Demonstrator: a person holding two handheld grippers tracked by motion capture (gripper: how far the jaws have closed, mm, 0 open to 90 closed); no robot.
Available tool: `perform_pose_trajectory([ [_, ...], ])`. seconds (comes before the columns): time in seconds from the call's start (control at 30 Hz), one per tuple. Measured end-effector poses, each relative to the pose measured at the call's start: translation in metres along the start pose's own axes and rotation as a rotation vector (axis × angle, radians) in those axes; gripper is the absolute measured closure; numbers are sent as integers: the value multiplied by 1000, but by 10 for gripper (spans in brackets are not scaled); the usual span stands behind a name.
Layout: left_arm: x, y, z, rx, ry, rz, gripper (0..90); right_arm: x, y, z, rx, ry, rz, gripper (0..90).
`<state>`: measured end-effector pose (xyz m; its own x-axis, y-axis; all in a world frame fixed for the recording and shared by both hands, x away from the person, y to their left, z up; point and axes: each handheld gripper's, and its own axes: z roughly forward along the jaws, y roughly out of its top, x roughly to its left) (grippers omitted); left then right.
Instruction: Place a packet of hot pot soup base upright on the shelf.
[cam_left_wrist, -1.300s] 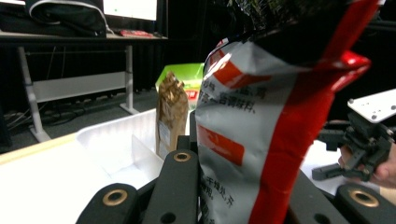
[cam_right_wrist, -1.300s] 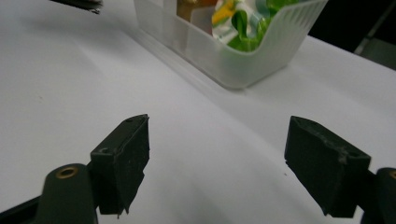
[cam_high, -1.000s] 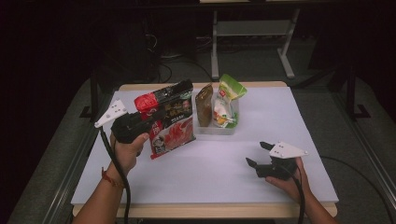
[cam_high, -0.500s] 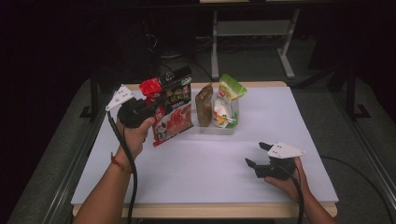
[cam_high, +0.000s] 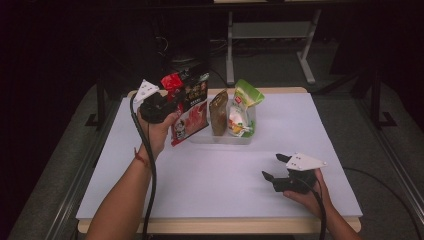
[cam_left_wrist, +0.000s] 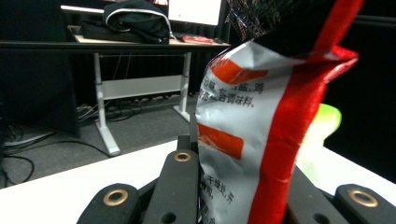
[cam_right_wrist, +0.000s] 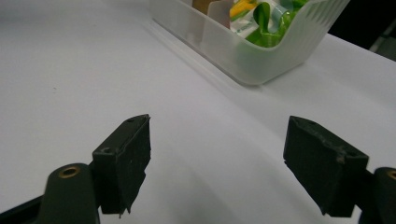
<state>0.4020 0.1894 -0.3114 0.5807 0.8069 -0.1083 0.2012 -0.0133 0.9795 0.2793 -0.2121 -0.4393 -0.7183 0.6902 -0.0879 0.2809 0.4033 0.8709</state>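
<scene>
Two tools: left tool (cam_high: 172, 100) clenched on half-cropped red snack bag (cam_left_wrist: 261, 130), right tool (cam_right_wrist: 217, 163) released.

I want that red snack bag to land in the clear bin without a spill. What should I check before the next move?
1. Left gripper clamped on the red snack bag: ok, jaws closed on its lower part.
2. Bag clear of the table: ok, it is held up above the surface.
3. Free slot in the clear bin: cannot tell; a brown pouch and a green pouch already stand inside.
4. Right gripper out of the way: ok, open, apart from the bin.
5. Bin steady: cannot tell, nothing holds it.
</scene>
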Motion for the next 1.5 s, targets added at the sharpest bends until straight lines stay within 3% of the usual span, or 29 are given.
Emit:
perform_pose_trajectory([
  [0.43, -6, -4, 35, -9, 67, -10, 826, 3, 2, -2, -7, 19, -12, 223],
  [0.63, -2, -7, 51, -1, 131, -38, 828, 5, 2, -2, -8, 30, -19, 222],
  [0.9, -5, -6, 67, -4, 182, -16, 827, 6, 3, -4, -11, 39, -23, 222],
  [1.0, -5, -6, 71, -18, 201, -29, 826, 7, 4, -5, -16, 45, -22, 222],
  [1.27, -7, -10, 80, -47, 225, -31, 827, 8, 3, -4, -7, 55, -30, 223],
  [1.4, -8, -20, 82, -94, 216, -24, 828, 8, 4, -5, -13, 57, -31, 223],
  [1.5, -9, -30, 81, -100, 200, -34, 826, 8, 4, -6, -16, 50, -32, 223],
])
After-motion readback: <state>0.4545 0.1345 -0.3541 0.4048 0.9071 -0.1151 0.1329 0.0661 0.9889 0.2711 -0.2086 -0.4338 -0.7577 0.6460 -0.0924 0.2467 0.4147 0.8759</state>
